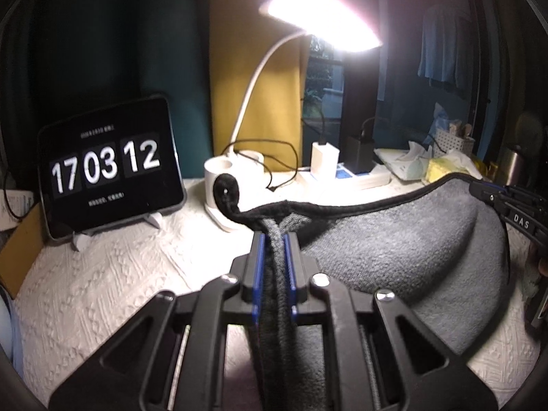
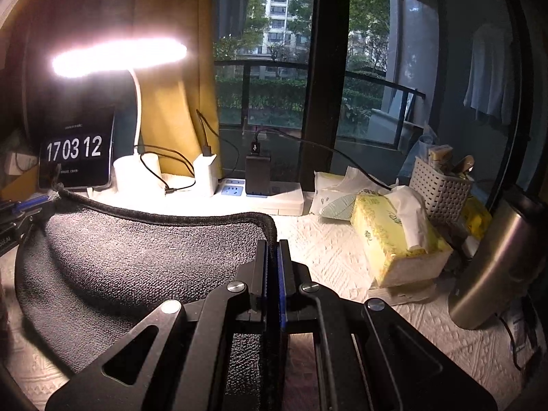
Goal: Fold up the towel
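A grey towel with a black hem hangs stretched between my two grippers above the white tablecloth. My left gripper is shut on one bunched corner of it. My right gripper is shut on the other corner; the towel sags to its left. The right gripper also shows at the right edge of the left wrist view, and the left gripper at the left edge of the right wrist view.
At the back stand a tablet clock, a lit desk lamp, a power strip with chargers, tissue packs, a white basket and a steel bottle. A white tablecloth covers the table.
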Motion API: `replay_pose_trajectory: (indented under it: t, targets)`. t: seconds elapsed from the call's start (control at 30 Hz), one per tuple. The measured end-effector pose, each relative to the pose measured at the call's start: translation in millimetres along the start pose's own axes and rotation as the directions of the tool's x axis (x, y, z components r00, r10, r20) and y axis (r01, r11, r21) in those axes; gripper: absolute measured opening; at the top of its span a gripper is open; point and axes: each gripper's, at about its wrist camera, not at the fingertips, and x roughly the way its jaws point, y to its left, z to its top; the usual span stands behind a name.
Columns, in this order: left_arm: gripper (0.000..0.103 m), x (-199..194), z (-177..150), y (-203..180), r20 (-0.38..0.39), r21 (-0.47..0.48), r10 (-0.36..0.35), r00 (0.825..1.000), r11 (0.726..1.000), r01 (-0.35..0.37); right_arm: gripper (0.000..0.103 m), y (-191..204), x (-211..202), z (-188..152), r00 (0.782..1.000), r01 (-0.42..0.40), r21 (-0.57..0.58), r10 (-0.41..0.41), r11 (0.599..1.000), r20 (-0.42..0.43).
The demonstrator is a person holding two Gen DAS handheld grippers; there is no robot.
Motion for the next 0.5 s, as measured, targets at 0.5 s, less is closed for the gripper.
replay_pose_trajectory:
  t: [0.5]
  targets:
    - [0.012,41.1,-6.7,9.1,-0.135,-0.027,-0.009,0.991,1.0,0.006,0.005,2.5,52.4,-16.8,0.991,0.021,-0.029,-0.024,0.999,-0.13]
